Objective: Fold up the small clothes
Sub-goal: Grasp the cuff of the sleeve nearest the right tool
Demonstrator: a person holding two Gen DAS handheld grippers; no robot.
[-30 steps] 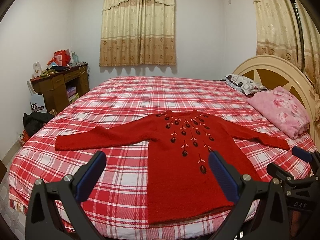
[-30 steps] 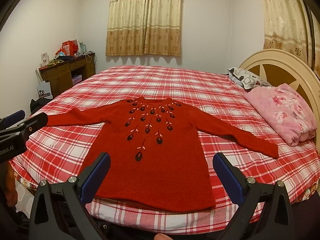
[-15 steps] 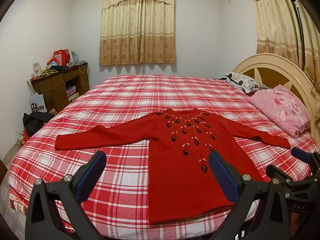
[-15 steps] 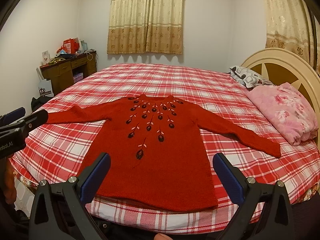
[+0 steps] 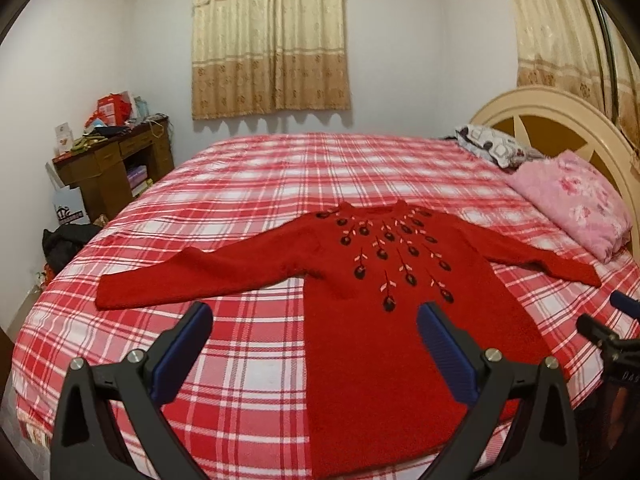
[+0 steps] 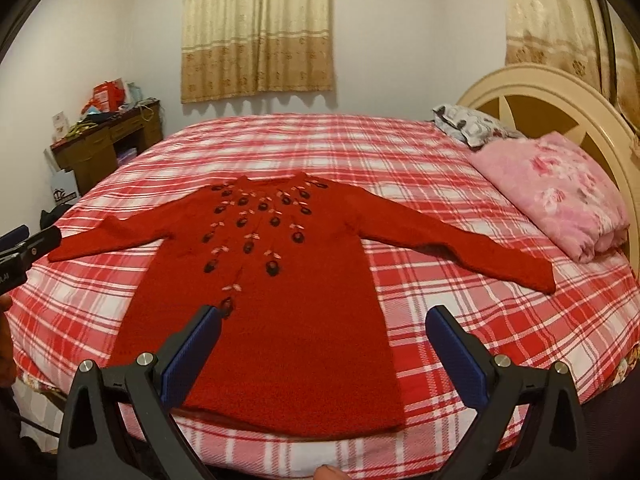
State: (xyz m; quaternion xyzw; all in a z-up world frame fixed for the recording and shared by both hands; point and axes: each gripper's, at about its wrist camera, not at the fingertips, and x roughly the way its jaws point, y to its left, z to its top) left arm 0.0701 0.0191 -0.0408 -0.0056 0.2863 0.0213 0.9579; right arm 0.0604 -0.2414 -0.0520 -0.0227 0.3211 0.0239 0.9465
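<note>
A small red knitted sweater [image 5: 380, 292] with dark flower embroidery lies flat, front up, on the red plaid bed [image 5: 248, 364], sleeves spread left and right. It also shows in the right wrist view [image 6: 276, 304]. My left gripper [image 5: 314, 320] is open and empty, hovering above the bed's near edge over the sweater's left side. My right gripper [image 6: 324, 322] is open and empty, above the sweater's lower body. The right gripper's tip also shows at the right edge of the left wrist view [image 5: 616, 328].
A pink floral pillow [image 5: 572, 204] and a patterned pillow [image 5: 492, 146] lie by the cream headboard [image 5: 560, 120] at right. A cluttered wooden desk [image 5: 112, 160] stands at the left wall. Curtains hang behind the bed.
Both grippers have moved forward and tipped down toward the bed; the sweater looks closer. Both stay open, and the sweater has not moved.
</note>
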